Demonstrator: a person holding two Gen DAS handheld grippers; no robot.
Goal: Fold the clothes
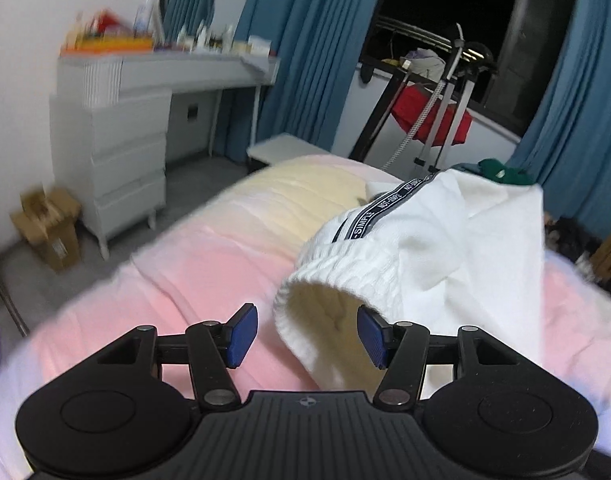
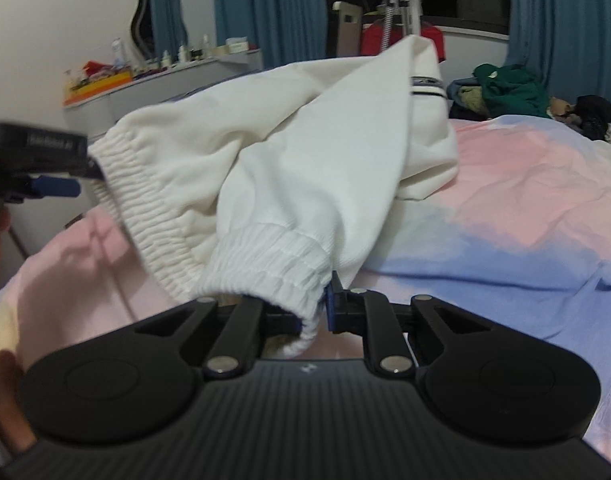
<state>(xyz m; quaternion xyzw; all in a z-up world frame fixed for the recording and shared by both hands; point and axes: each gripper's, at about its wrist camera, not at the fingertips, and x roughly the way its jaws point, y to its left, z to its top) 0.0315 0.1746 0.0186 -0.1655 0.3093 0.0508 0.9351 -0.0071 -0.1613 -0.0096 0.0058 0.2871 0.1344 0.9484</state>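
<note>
Between the right gripper's [image 2: 313,312] blue pads sits a ribbed cuff [image 2: 265,276] of the white garment [image 2: 305,140], pinched tight, with the rest of the cloth rising away ahead of the jaws and draping back onto the pink-and-blue bed [image 2: 525,208]. Off to the left of those jaws the left gripper [image 1: 307,336] hovers with its pads spread and nothing clamped; a second ribbed opening [image 1: 337,280] gapes just ahead of them, its rim near the right-hand pad, though whether cloth touches that pad I cannot tell. The likeliest trouble, as I judge it, is that the pinch holds only one thin fold of elastic (a stretchy rib can creep out under the garment's own weight), so any further lift could let the cuff slide free and the whole piece slump back in a heap. A second risk is that the left jaws close on only one layer of the open rim, or on air, which would leave the fold lopsided. The striped tape [image 1: 385,204] beyond the left jaws is twisted, so a hidden turn in the cloth could also get folded in. Both grippers point forward and somewhat downward over the bed, the right one level, and a hand [image 2: 1,392] shows at the left edge of the right view.
</note>
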